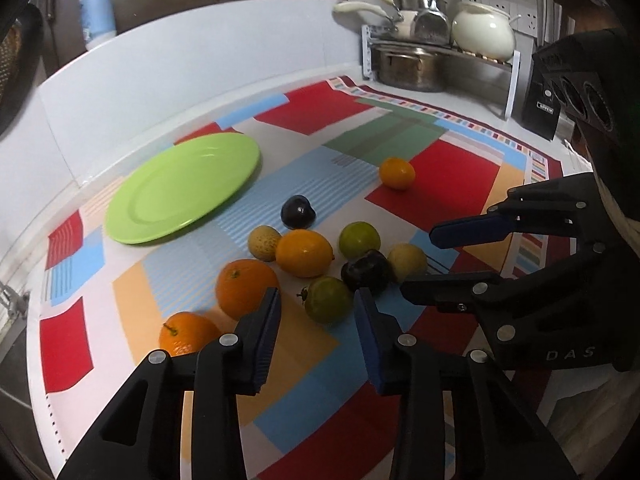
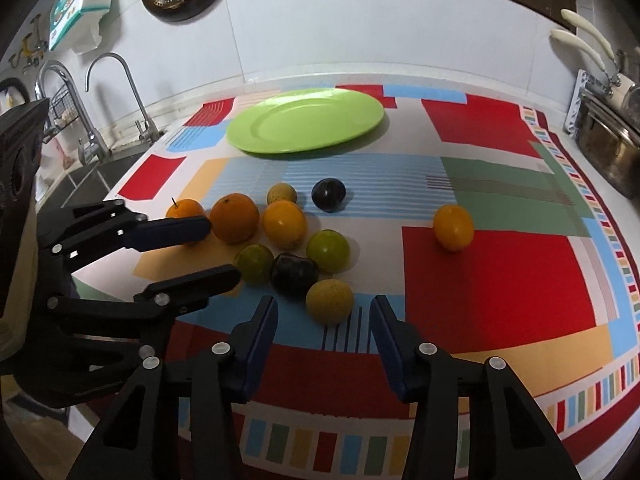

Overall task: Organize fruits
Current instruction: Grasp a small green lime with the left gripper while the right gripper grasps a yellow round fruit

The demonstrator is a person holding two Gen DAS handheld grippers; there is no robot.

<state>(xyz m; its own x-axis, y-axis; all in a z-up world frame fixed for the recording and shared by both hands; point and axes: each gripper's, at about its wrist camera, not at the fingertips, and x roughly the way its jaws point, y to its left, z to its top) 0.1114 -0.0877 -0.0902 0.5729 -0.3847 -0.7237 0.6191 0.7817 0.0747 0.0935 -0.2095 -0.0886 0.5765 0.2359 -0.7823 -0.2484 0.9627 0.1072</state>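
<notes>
An empty green plate lies at the far side of the patterned cloth. Several fruits cluster in front of it: two oranges, a yellow lemon, green limes, dark plums and pale round fruits. A lone orange fruit sits apart to the right. My left gripper is open and empty, just short of a green lime. My right gripper is open and empty, just before a pale fruit.
A rack with pots and a white kettle stands at the back right. A knife block stands beside it. A sink with faucets lies left of the cloth. A white backsplash runs behind the plate.
</notes>
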